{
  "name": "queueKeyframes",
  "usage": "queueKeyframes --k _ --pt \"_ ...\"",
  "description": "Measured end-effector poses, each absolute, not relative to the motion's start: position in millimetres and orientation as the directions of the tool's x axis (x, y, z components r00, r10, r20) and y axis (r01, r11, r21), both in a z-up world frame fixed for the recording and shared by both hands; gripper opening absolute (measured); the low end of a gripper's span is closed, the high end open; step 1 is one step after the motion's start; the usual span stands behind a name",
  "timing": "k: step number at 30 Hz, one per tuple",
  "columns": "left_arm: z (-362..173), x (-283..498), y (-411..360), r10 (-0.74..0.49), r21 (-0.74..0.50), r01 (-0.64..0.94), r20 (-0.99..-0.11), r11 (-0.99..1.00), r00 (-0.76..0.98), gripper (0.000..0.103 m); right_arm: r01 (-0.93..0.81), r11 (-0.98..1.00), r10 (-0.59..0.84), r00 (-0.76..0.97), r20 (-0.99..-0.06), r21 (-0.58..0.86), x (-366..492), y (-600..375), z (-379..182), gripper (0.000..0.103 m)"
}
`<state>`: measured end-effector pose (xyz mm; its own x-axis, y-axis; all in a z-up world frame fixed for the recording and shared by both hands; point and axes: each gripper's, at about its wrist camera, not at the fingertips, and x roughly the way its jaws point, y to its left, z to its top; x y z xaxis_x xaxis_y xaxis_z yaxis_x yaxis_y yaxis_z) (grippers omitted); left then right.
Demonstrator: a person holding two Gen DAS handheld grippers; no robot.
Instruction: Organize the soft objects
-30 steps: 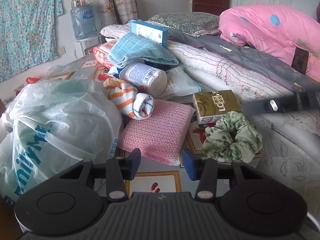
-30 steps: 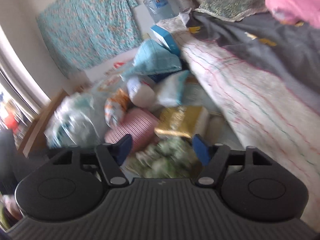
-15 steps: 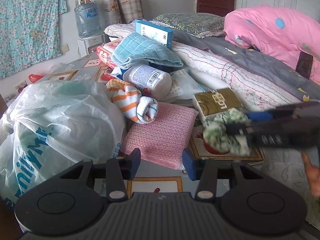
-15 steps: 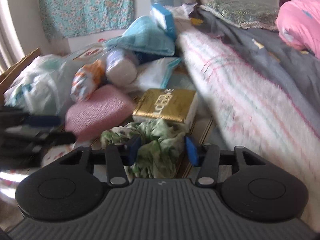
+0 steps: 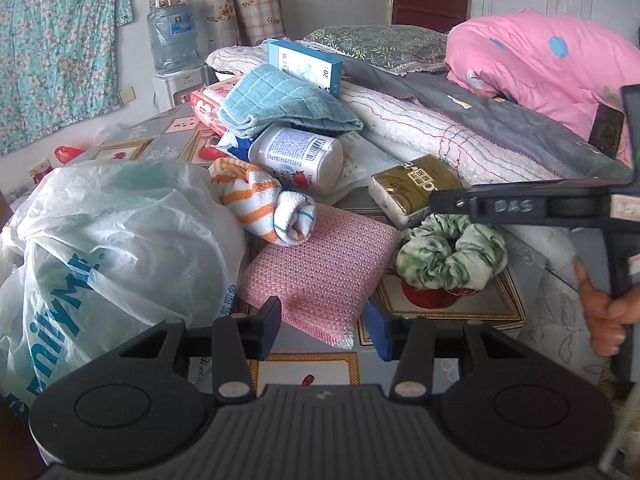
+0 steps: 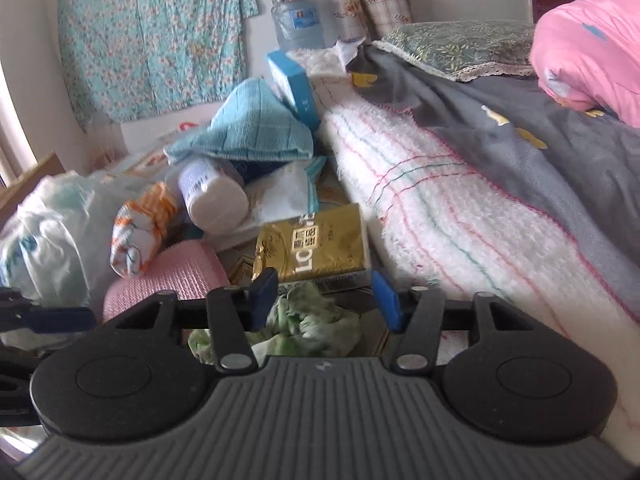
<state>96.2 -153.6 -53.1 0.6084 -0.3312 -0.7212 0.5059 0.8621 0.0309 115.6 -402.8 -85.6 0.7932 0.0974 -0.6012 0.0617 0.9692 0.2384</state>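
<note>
A green-and-white scrunchie [image 5: 450,256] lies on the patterned table beside a pink knitted pad [image 5: 320,268]. My right gripper [image 6: 326,300] is open just above the scrunchie [image 6: 304,320], which sits low between its fingers; in the left wrist view it reaches in from the right [image 5: 436,202]. My left gripper [image 5: 326,326] is open and empty at the pad's near edge. An orange-striped rolled cloth [image 5: 264,208] rests on the pad. A blue towel [image 5: 280,104] lies on the pile behind.
A large white plastic bag [image 5: 104,248] fills the left. A white bottle [image 5: 296,156], a gold tissue pack [image 5: 412,192] and a blue box [image 5: 304,62] lie among the soft things. A bed with blankets [image 5: 460,128] and a pink quilt [image 5: 540,60] borders the right.
My right gripper has opened wider and risen a little over the scrunchie, which stays on the table. My left gripper has barely moved.
</note>
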Motion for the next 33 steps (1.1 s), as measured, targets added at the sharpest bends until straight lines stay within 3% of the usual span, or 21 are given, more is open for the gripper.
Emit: queueKeyframes --k 9,17,22,33 --pt "-52 96 -150 -0.335 0.023 0.503 -0.72 0.864 0.608 0.047 0.056 0.92 0.17 0.836 -0.522 0.389 91 -421 -62 0.059" --pt "-50 94 -142 -0.334 0.024 0.498 -0.714 0.867 0.615 0.047 -0.049 0.796 0.417 0.768 -0.487 0.603 79 -405 -57 0.059" --pt "-52 92 -135 -0.34 0.017 0.498 -0.711 0.867 0.616 0.047 -0.022 0.656 0.566 0.676 -0.472 0.755 85 -390 -77 0.059" --pt "-55 90 -119 -0.369 -0.02 0.497 -0.697 0.868 0.615 0.047 0.167 0.638 0.523 0.622 -0.583 0.751 98 -358 -102 0.059"
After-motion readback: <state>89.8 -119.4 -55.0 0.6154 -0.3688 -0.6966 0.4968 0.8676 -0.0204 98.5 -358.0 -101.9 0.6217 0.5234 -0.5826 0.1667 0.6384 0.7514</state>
